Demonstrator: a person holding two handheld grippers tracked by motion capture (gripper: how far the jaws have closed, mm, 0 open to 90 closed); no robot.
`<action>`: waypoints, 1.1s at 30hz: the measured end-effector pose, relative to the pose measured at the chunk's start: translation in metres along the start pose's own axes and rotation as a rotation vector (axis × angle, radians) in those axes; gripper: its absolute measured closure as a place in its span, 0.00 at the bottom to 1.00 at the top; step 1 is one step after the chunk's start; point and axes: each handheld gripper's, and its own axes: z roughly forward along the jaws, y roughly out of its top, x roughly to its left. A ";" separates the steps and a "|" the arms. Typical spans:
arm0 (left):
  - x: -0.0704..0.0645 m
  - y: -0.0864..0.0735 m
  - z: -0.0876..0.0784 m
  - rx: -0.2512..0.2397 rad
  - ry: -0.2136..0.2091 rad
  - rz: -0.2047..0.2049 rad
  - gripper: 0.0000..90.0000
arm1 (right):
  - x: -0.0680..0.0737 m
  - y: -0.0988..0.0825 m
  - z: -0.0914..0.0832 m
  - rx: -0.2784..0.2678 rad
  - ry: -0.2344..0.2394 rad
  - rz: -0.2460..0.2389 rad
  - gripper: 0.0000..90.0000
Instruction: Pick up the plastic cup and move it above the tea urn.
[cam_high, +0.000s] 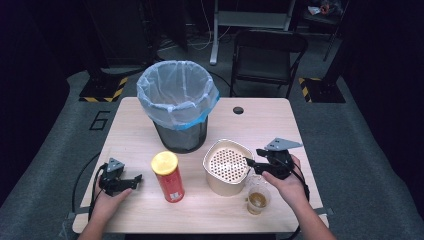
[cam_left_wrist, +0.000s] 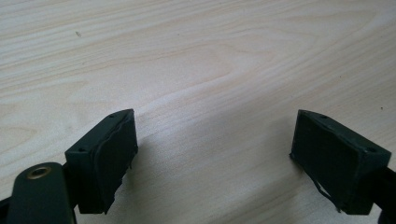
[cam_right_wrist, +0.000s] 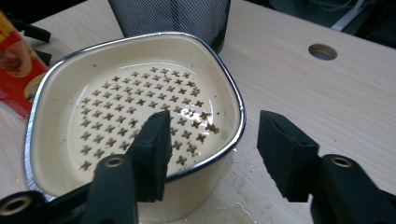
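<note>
While right tool (cam_high: 251, 163) gapes, strainer bowl (cam_high: 227, 167) upright, mouth up

free: bare table (cam_high: 135, 127) left of bin (cam_high: 177, 107) | blocked: canister (cam_high: 168, 176), strainer bowl (cam_high: 227, 167), cup (cam_high: 258, 199) crowd front-centre

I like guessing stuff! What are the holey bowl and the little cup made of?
The strainer bowl looks like cream enamelled metal: glossy inside, with a shiny steel-like rim, though glazed ceramic is possible. The cup looks like clear thin plastic, since the brownish liquid shows through its wall.
</note>
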 end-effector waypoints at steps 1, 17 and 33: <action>0.000 0.000 0.000 0.003 -0.001 0.001 0.16 | 0.001 -0.003 -0.005 -0.010 0.008 -0.002 0.41; -0.001 0.000 0.000 -0.001 0.004 -0.003 0.16 | 0.028 -0.063 -0.018 0.027 0.172 -0.076 0.16; -0.001 0.000 0.000 0.000 0.004 -0.004 0.16 | 0.032 -0.100 -0.002 0.081 0.176 -0.114 0.21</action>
